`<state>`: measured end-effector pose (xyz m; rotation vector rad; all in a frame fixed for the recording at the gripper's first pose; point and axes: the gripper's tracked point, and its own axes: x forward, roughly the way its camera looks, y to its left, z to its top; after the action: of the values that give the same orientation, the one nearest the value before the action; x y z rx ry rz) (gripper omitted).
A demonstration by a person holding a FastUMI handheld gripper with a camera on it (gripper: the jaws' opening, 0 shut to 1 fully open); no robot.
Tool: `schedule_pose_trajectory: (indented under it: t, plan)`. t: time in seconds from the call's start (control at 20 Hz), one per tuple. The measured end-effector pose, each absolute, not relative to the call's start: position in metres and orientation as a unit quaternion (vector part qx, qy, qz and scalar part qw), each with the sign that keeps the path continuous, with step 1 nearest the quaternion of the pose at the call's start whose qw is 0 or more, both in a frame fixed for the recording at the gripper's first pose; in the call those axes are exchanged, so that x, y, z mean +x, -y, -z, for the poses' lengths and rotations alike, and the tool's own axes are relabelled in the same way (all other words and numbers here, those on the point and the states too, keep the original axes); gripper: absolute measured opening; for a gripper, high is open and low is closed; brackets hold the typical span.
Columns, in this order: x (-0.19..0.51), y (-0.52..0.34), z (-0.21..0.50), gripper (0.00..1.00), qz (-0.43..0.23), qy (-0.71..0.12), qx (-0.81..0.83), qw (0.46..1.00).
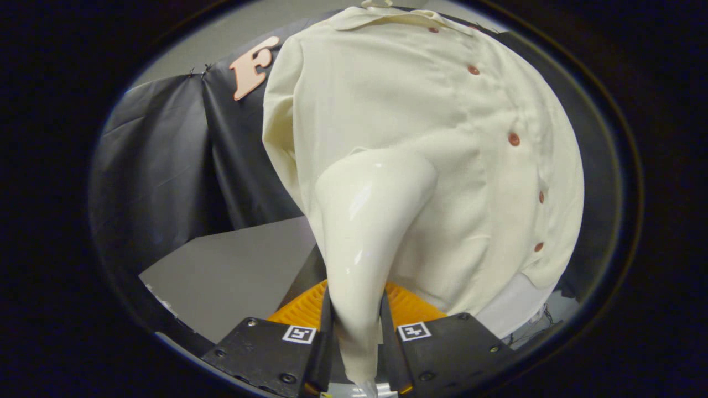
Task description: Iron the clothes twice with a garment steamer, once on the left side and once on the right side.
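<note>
One cream shirt (387, 110) hangs on the booth wall just beyond my tongs (354, 337), soft and light, will sway if pushed. One glossy white steamer (365, 232), stiff and slippery, handle clamped between both fingers, head up at the shirt's left panel. Five brown buttons (514, 139) counted.

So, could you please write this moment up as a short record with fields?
gripper: both fingers pressed on the steamer's handle
steamer: glossy cream body, held between the fingers, its head towards the shirt
shirt: cream, hanging, collar at top, front facing the gripper
buttons: reddish brown, running down the placket beside the steamer head
steamer position: on the shirt panel beside the button line; contact cannot be told
</note>
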<state>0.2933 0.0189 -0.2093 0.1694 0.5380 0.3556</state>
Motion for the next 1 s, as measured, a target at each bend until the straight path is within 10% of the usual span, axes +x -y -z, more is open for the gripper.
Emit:
schedule_pose_trajectory:
  t: [1.0]
  plan:
    - [0.237,-0.001,0.358,0.40,-0.186,-0.347,0.125,0.911]
